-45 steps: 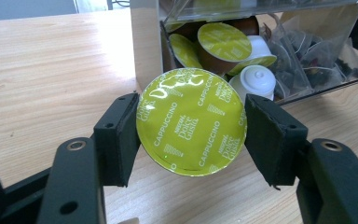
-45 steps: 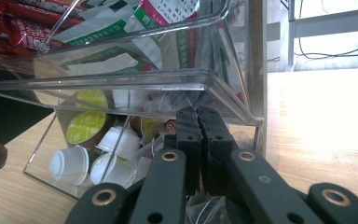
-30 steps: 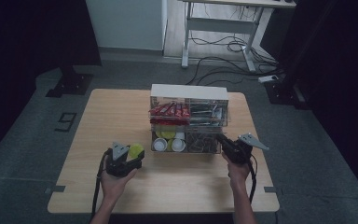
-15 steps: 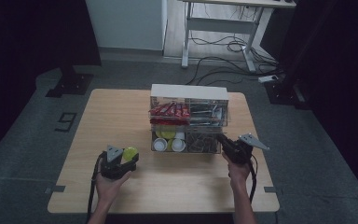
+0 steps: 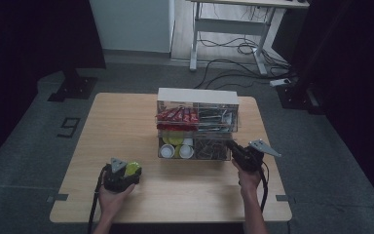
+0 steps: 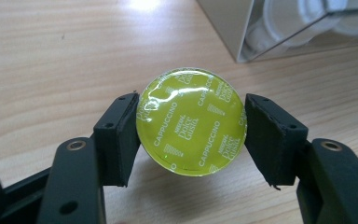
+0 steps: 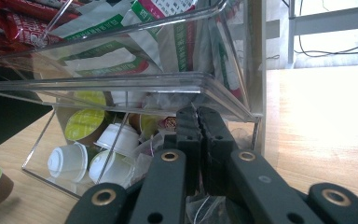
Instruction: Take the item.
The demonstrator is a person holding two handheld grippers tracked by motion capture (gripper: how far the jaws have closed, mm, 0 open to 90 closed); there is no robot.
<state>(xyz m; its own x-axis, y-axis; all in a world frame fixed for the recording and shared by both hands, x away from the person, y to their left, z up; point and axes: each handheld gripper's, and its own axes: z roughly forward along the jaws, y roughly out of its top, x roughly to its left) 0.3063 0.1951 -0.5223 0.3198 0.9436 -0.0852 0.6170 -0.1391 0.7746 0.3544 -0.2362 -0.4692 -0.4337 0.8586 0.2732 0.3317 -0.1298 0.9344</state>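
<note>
Green coffee capsule [image 6: 191, 121] front and centre, foil lid facing up at the camera with "Cappuccino" printed across it, and the left gripper [image 6: 191, 135] has it squeezed between its two black jaws, one pad pressed against each side of the rim. It hangs just over the bare wooden table [image 5: 126, 122], its shadow falling on the boards underneath. From the high view that same capsule [image 5: 132, 169] sits at the front of the left gripper [image 5: 126, 171], near the table's front left part, well apart from the clear organiser [image 5: 197, 124] standing in the middle of the table.

Over to that organiser: a clear plastic box on two levels, red packets [image 5: 176, 115] and sachets up top, white and green capsules [image 5: 175, 146] heaped in the lower left compartment. A corner of it shows at the top right of the left gripper view too.

Right gripper [image 7: 198, 140] now: jaws pressed flat together, nothing between them, tips tucked under the upper tray's clear edge at the mouth of the lower right compartment. In the high view the right gripper [image 5: 241, 153] rests at the organiser's front right corner.
</note>
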